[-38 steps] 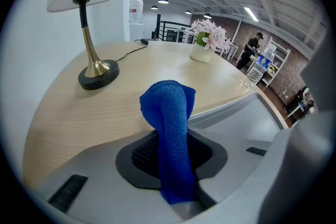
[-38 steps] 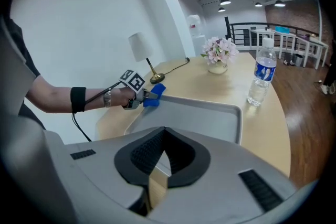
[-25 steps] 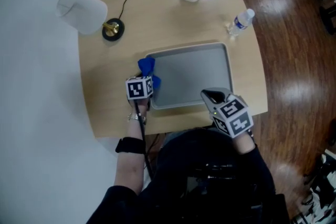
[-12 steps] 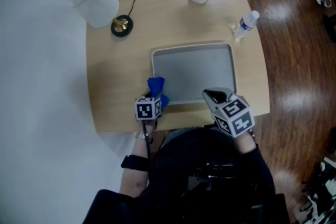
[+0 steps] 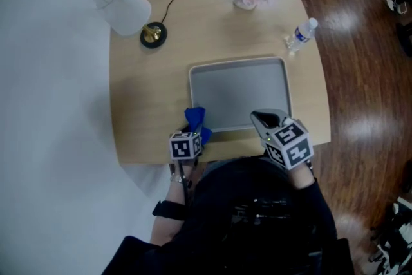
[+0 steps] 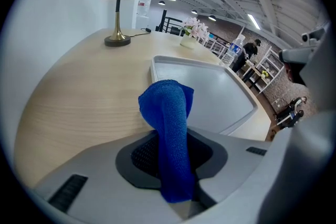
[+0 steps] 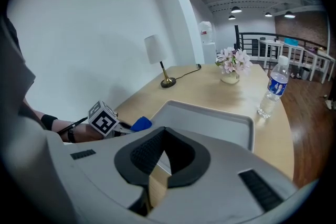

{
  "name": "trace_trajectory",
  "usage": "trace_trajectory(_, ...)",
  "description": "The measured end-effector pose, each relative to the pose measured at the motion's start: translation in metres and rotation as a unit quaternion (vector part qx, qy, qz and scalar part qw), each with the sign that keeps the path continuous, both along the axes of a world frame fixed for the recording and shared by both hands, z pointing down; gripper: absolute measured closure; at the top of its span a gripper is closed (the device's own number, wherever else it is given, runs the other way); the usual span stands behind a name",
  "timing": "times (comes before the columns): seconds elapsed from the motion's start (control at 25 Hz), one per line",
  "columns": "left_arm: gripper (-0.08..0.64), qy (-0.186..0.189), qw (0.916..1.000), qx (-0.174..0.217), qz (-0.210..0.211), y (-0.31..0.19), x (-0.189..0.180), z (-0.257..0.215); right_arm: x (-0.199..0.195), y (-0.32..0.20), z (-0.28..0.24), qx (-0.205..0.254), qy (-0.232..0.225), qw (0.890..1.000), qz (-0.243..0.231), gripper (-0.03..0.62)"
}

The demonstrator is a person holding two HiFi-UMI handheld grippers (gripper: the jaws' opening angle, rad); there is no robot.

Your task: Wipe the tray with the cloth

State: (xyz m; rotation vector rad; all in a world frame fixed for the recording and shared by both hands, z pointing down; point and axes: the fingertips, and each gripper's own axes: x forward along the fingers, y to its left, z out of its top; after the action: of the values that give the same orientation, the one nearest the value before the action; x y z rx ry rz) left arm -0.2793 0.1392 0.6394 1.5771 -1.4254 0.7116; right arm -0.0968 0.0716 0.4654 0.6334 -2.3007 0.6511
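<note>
The left hand-held gripper [image 5: 194, 127] pinches the blue cloth [image 6: 169, 113] tight, and the cloth sticks out past its tips. It sits at the near left corner of the gray tray [image 5: 239, 92], about on the rim. The tray lies on the surface [image 5: 145, 90], ahead and to the right of the cloth, with its long side going left to right (so the wipe should go that way, I think). The left hand tips steeply down. The right hand-held gripper [image 5: 260, 117] is closed and looks empty. It slants down at the near right corner.
</note>
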Motion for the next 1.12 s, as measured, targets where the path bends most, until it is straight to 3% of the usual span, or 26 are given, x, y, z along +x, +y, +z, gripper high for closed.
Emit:
trace_trajectory(0.32,0.446,0.007,0.9999,0.001,0.011,0.002,0.005,0.001,0.004,-0.005,0.001,0.001,-0.008,1.000,0.012,0.586)
trace_trajectory(0.48,0.449,0.024,0.9996,0.015,-0.002,-0.006,-0.005,-0.010,0.007,-0.007,0.002,-0.001,-0.013,1.000,0.019,0.585)
trace_trajectory(0.76,0.449,-0.010,0.9976,0.069,0.004,-0.129,-0.051,-0.047,0.024,-0.015,0.012,-0.016,-0.012,0.999,0.032,0.586)
trace_trajectory(0.96,0.449,-0.041,0.9967,0.046,0.052,-0.203,-0.057,-0.035,0.041,-0.025,0.015,-0.024,-0.013,0.999,0.045,0.585)
trace_trajectory(1.12,0.448,-0.054,0.9965,0.024,0.059,-0.227,-0.058,-0.021,0.055,-0.038,0.020,-0.035,-0.020,0.997,0.060,0.585)
